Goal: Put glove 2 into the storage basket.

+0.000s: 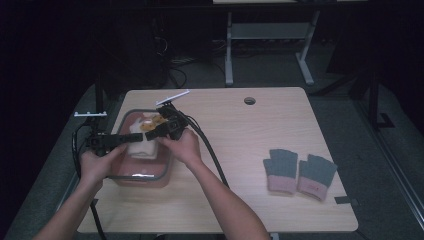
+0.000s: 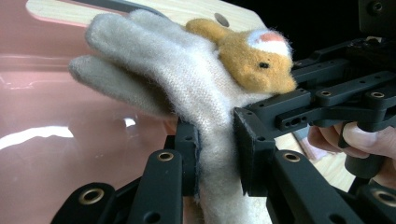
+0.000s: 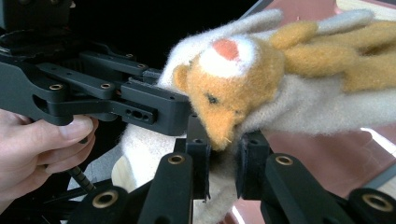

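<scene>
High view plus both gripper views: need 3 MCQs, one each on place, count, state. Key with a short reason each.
1. Where do the grey gloves lie?
A. On the table's right side
B. Inside the pink bin
C. On the floor

2. How many grey gloves are there?
A. One
B. Two
C. Four

3. What is the left gripper doing?
A. Hanging open over the table
B. Shut on the cream glove
C. Lying on the table

Key:
1 A, the high view shows them side by side on the table, apart from the pink bin.
2 B, a pair with pink cuffs.
3 B, its jaws pinch the cream glove with the orange plush animal; the right gripper also grips that glove.
</scene>
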A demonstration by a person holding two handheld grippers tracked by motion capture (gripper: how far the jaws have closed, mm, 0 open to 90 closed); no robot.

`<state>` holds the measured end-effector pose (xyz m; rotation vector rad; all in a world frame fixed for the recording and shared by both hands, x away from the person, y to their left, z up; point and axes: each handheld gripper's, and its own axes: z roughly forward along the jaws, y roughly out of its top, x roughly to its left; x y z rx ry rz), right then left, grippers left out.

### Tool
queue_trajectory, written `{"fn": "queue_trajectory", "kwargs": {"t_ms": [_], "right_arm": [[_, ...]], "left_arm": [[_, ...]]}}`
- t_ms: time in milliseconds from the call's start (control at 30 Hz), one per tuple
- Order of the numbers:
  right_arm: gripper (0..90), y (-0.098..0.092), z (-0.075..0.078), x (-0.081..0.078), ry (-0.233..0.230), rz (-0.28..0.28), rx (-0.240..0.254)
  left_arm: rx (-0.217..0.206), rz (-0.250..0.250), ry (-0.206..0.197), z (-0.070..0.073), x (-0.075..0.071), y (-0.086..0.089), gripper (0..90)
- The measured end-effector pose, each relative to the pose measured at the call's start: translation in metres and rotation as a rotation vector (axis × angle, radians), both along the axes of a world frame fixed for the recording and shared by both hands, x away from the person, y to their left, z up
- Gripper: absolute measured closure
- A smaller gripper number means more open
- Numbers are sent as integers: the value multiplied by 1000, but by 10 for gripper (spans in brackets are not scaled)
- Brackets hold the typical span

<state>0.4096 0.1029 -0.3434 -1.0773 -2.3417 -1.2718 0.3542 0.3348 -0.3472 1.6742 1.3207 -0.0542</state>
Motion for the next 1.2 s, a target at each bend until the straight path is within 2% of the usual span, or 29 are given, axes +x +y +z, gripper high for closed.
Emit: {"fn": "queue_trajectory", "kwargs": {"t_ms": [167,433,567,800,1033,1200], "right_arm": [[781,4,-5,2,14,-4,1],[780,10,-20,6,44,-5,-17],[780,12,-28,8,63,-14,-21],[780,15,-37,10,82,-20,-32],[780,20,-47,11,100,-9,-70],[772,26,-55,12,112,-9,-109]], "left_arm": [[8,3,7,-5,1,3,720],[18,9,55,-18,6,6,720],[56,10,65,-21,8,5,719],[92,11,94,-27,11,2,719],[112,21,143,-38,14,4,719],[152,19,176,-45,17,2,719]]}}
